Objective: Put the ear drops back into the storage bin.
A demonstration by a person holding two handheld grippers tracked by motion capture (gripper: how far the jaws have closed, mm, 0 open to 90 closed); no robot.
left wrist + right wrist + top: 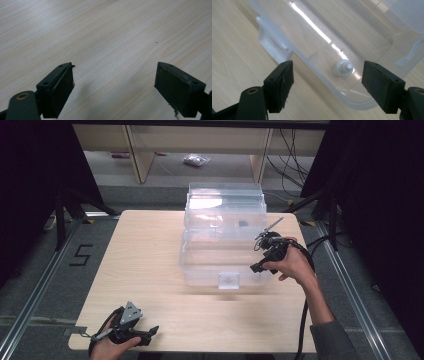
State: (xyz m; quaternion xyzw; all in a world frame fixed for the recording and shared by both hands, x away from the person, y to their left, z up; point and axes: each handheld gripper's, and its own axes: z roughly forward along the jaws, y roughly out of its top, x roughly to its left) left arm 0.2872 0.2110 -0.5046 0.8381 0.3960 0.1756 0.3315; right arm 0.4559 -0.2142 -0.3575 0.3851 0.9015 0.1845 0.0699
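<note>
Nearest to us, at the front left edge of the wooden table (150, 270), our left gripper (150, 334) lay low in our left hand (107, 349). In the left gripper view its two black jaws stood wide apart over bare wood, and nothing was between them.

Farther in, our right hand (295, 265) held the right gripper (256, 267) at the right front corner of the clear plastic box (200, 260). This gripper was tilted down toward the box. In the right gripper view its jaws were also well apart and held nothing; the pads did not touch the rim of the box.

Between these jaws, but lower and inside the box, we saw a small white part (342, 68) which lay on the transparent bottom near the front wall. It looked like a small round cap with a short stem, but we could not tell exactly what it was. The white latch (229, 280) sat in the middle of the front wall of the box.

Behind the box its clear lid (225, 202) stood open, near the far edge of the table. A small dark thing (242, 223) was seen through the plastic there; it was too small to name.
</note>
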